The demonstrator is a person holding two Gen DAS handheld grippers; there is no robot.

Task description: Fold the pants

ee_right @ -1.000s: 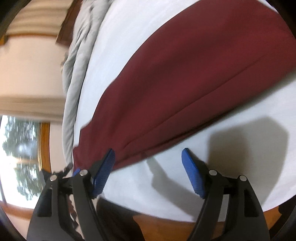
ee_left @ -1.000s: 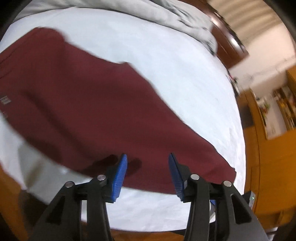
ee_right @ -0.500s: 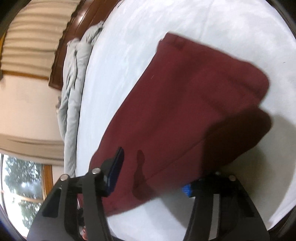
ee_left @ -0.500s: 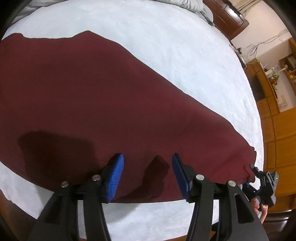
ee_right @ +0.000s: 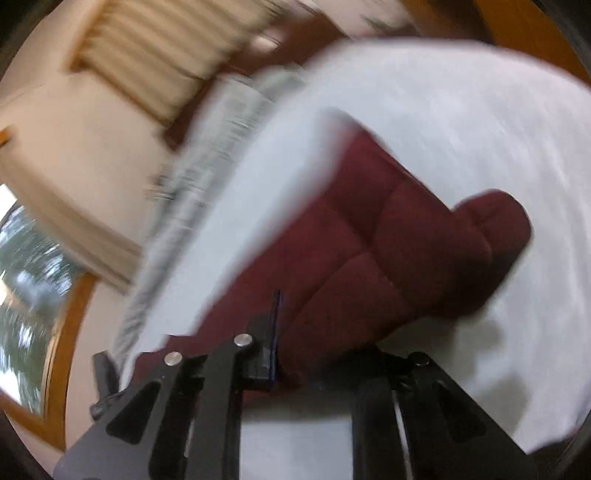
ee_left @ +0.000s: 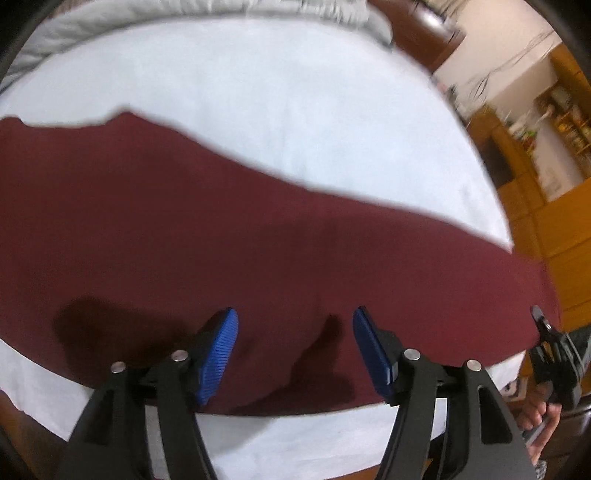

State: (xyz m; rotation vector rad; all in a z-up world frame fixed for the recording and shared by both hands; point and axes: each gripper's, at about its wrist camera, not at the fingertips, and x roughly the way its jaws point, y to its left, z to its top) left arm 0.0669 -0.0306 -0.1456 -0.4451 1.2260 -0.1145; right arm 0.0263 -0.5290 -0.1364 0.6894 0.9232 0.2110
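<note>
Dark red pants [ee_left: 221,229] lie stretched across the white bed sheet [ee_left: 295,110]. My left gripper [ee_left: 295,343] hovers over their near edge, its jaws opening, with cloth beneath them but nothing pinched between the blue pads [ee_left: 218,354]. In the right wrist view my right gripper [ee_right: 295,354] is closing on one end of the pants [ee_right: 388,251]. The cloth is bunched between its jaws, rises off the sheet and hides the right finger. That gripper [ee_left: 550,350] and the hand holding it also show at the far right of the left wrist view.
A grey blanket [ee_left: 184,14] lies bunched along the far side of the bed by a dark wooden headboard [ee_left: 424,22]. Wooden cabinets [ee_left: 554,229] stand past the bed's right end. A window [ee_right: 26,295] is at the left of the right wrist view.
The right gripper's jaws have come together on the pants' end and lifted it. The left gripper has shifted along the pants' near edge with its jaws spreading wider.
</note>
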